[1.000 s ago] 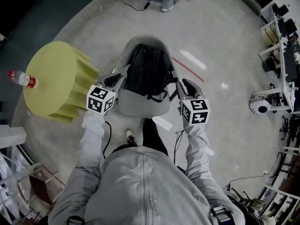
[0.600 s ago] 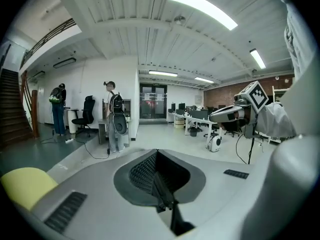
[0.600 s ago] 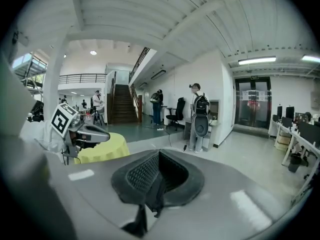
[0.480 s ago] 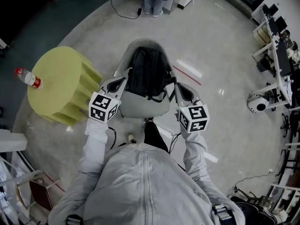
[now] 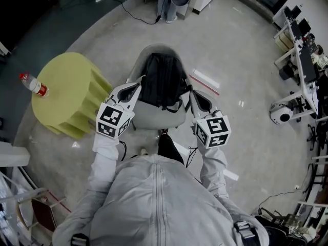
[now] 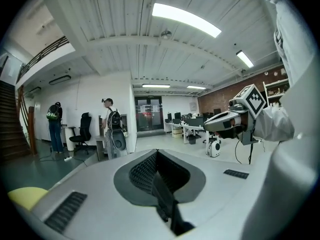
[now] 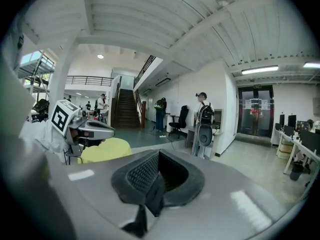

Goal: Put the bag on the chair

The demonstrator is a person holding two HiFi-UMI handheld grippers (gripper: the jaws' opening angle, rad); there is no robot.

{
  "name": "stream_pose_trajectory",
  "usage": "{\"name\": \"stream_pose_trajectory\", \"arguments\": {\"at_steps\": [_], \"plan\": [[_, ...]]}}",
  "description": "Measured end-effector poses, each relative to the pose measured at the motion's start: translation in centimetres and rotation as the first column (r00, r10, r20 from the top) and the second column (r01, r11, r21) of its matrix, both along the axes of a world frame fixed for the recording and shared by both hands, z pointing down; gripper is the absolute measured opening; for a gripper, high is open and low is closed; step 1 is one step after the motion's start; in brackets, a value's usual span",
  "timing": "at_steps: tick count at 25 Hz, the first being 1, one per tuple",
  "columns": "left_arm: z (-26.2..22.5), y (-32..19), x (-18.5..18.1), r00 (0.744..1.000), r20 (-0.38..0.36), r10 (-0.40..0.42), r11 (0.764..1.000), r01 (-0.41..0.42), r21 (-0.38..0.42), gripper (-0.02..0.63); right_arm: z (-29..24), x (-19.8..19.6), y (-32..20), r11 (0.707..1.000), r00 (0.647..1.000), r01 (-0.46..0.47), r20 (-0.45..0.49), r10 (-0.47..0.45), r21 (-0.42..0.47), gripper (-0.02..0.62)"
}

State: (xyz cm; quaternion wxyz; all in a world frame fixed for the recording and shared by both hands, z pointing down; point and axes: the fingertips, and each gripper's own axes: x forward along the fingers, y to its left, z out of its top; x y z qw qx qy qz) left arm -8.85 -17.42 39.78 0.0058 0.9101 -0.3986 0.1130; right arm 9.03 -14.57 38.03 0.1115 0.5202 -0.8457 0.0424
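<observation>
Bag (image 5: 161, 78), black, sits in the seat of the grey chair (image 5: 154, 118) in the head view, resting against the backrest. The left gripper (image 5: 132, 86) hovers just beside the bag's left edge, the right gripper (image 5: 194, 94) just beside its right. A round yellow worktop (image 5: 66, 96) to the left carries a bottle (image 5: 33, 84).

In the left gripper view, the tongs of the left gripper (image 6: 159, 171) are drawn narrow with nothing between them; the right gripper (image 6: 223, 122) shows off to the side.

In the right gripper view, the tongs of the right gripper (image 7: 157, 174) are likewise narrow and empty, with the left gripper (image 7: 92, 129) and the yellow worktop (image 7: 105, 150) beyond.
</observation>
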Motion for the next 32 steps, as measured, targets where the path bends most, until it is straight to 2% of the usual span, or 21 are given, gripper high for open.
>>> {"name": "stream_pose_trajectory", "arguments": {"at_steps": [5, 32], "plan": [[-1.1, 0.6, 0.8, 1.000, 0.006, 0.026, 0.999, -0.026, 0.029, 0.006, -0.6, -0.5, 0.3, 1.000, 0.999, 0.022, -0.027, -0.022, 0.017, 0.009], [1.1, -0.3, 0.8, 0.999, 0.023, 0.025, 1.000, -0.025, -0.020, 0.006, 0.7, -0.7, -1.1, 1.000, 0.999, 0.023, -0.030, -0.023, -0.004, 0.009]]}}
